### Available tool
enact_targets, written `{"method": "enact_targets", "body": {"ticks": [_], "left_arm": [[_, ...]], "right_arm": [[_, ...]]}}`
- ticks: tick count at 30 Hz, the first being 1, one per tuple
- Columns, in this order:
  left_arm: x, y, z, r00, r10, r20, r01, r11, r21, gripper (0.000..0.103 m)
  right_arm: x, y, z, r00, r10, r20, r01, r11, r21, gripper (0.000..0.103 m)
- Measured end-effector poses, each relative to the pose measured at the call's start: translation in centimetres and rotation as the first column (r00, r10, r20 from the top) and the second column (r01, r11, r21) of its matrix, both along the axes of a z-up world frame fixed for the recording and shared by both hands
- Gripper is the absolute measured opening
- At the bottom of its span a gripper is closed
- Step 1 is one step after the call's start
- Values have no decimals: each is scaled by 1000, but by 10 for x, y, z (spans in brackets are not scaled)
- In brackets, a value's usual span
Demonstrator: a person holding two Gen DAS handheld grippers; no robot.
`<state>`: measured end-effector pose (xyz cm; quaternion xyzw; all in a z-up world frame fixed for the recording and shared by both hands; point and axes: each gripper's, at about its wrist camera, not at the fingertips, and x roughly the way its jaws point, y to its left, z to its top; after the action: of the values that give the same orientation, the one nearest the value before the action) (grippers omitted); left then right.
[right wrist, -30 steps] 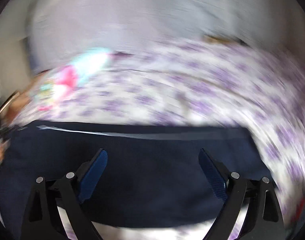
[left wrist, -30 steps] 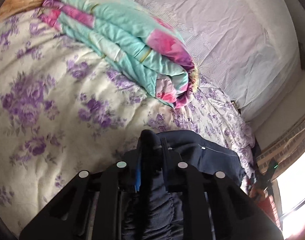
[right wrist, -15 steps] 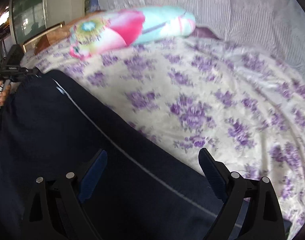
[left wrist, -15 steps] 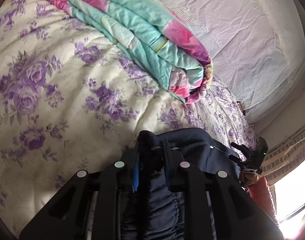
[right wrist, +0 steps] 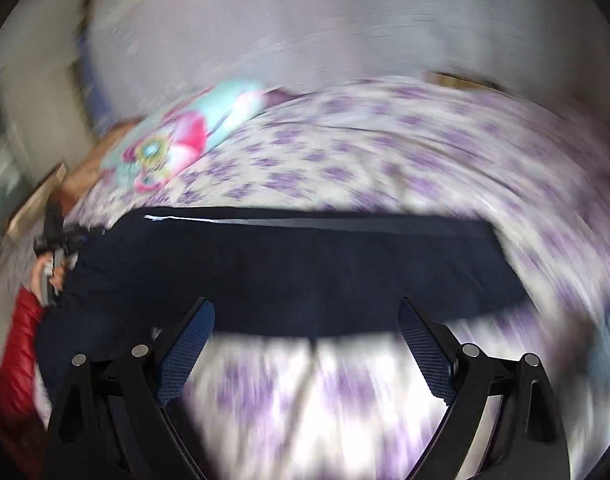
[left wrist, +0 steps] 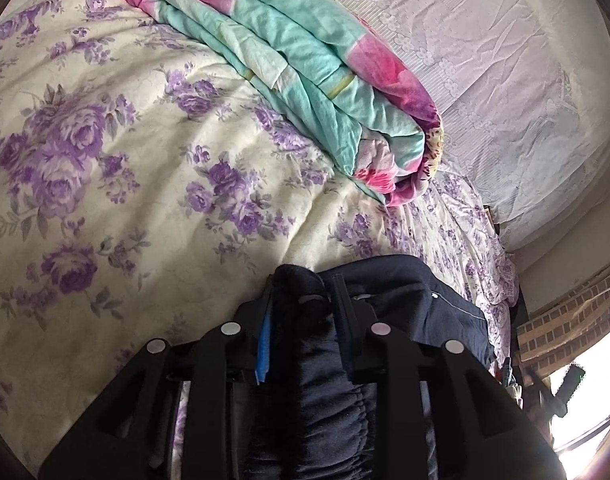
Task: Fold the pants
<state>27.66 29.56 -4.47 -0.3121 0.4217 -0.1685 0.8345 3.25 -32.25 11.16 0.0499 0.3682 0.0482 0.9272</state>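
Left gripper [left wrist: 301,300] — its jaws are opening, with a bunched fold of the navy pants [left wrist: 401,300] between them at the elastic waistband; whether the pads press on the cloth cannot be told. Right gripper [right wrist: 305,320] — jaws spread wide, holding nothing. The pants [right wrist: 289,268] lie flat across the purple-flowered bedspread [left wrist: 125,168], a pale seam stripe along the far edge. A folded teal-and-pink quilt [left wrist: 305,64] rests farther back on the bed.

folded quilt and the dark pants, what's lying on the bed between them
Nothing: in the left wrist view only bare floral bedspread separates the folded quilt from the pants.
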Motion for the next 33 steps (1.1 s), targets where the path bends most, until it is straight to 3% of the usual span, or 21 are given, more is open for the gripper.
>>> {"method": "enact_targets", "body": {"ticks": [2,5,10,15,16,18,20,23,25,27,29,33], "left_arm": [[-1,2,0,1000,12,-1,-12,1000,-5,29],[-3,5,-3,1000,22,-4,-23,999,-26,30],[-6,8,-5,1000,27,-1,-27,999,-43,31],[-11,14,-7,999,38,1,-38,996,-79,31],[-13,14,-7,999,37,-6,-37,996,-80,31],[-13,14,-7,999,37,-5,-38,996,-78,32],[-15,14,-6,999,40,-5,-41,996,-75,32],[-18,14,-3,999,48,-3,-48,997,-60,33],[-19,11,-1,999,52,-1,-52,998,-40,34],[-19,9,0,999,49,0,-49,999,-24,35],[-18,8,0,999,51,2,-51,998,-25,36],[-18,9,-1,999,54,1,-54,998,-29,36]], "right_arm": [[-51,-18,-5,994,-104,-19,105,994,33,93],[-120,-43,-35,961,-260,-90,265,963,54,93],[-169,-66,-96,912,-347,-219,379,917,124,92],[-159,-47,-118,913,-352,-205,344,936,-74,93],[-160,-42,-118,915,-354,-194,341,935,-98,89],[-168,-37,-112,927,-336,-166,325,941,-92,37],[-179,-37,-96,940,-313,-139,313,949,-21,15],[-205,-38,-75,931,-345,-117,340,939,-60,15],[-221,-50,-80,910,-383,-160,379,924,-54,18],[-224,-57,-103,882,-399,-250,388,917,-91,43],[-226,-52,-101,889,-403,-217,386,915,-115,46],[-217,-50,-52,916,-401,-28,396,912,-105,50]]}}
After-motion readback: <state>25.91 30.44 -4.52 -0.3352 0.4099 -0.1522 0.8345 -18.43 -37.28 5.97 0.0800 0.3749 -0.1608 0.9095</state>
